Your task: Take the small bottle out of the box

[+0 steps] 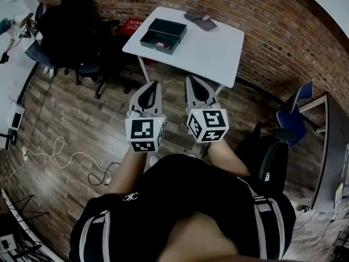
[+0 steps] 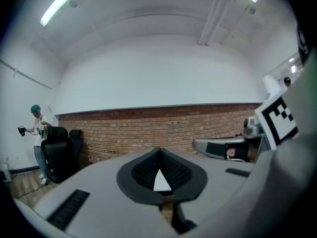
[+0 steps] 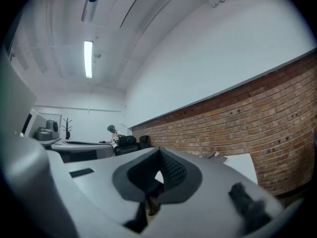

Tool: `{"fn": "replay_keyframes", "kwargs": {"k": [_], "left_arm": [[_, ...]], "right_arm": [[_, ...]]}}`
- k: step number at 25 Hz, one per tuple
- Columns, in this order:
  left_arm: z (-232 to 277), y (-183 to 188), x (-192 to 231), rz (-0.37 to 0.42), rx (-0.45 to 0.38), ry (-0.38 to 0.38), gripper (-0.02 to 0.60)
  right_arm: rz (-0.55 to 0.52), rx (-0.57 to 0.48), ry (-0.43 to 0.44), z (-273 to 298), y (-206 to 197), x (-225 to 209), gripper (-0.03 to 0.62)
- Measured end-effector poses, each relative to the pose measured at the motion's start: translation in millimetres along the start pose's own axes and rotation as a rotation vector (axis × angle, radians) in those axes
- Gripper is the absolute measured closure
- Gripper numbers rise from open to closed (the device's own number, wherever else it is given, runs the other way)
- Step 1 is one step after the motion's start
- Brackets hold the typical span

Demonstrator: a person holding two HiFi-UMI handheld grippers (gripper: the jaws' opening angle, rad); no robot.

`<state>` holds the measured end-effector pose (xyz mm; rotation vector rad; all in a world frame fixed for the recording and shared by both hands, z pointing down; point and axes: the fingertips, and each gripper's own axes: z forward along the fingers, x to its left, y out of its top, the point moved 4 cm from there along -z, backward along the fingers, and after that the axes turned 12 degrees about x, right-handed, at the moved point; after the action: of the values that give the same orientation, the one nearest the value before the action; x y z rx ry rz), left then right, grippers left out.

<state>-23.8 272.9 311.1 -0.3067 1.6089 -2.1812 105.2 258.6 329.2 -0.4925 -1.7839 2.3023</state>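
The small bottle (image 1: 161, 45), a tiny red-and-pale shape, lies on the floor of the dark, open-topped rectangular box (image 1: 170, 27), close to the wall nearest the person. It seems to lie on its side with its long axis along that wall, but it is too small to tell which end is the cap. The box sits on the smooth white rectangular table (image 1: 212, 51) near the left edge, with a soft grey cap (image 1: 200, 19) at the far edge by the rough red brick wall (image 1: 262, 15).

The grey plastic left gripper (image 1: 155, 83) and grey plastic right gripper (image 1: 189, 79) are held side by side over the wood-plank floor (image 1: 82, 124), short of the table and pointing towards it. In the left gripper view the ribbed black pads (image 2: 171, 170) meet at their tips with nothing between them; the right gripper (image 3: 159, 152) is likewise closed and empty
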Motion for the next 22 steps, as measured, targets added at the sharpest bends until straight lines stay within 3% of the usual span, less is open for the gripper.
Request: {"fn": "replay_keyframes", "kwargs": {"k": [14, 22], "left_arm": [[-4.4, -8.5, -2.3, -0.003, 0.007, 0.0, 0.569], [3.9, -13.6, 18.1, -0.037, 0.018, -0.015, 0.569]], "right_arm": [[-0.01, 0.016, 0.034, 5.1, -7.0, 12.4, 0.568], [0.019, 0.014, 0.047, 19.4, -6.9, 22.4, 0.568]]}}
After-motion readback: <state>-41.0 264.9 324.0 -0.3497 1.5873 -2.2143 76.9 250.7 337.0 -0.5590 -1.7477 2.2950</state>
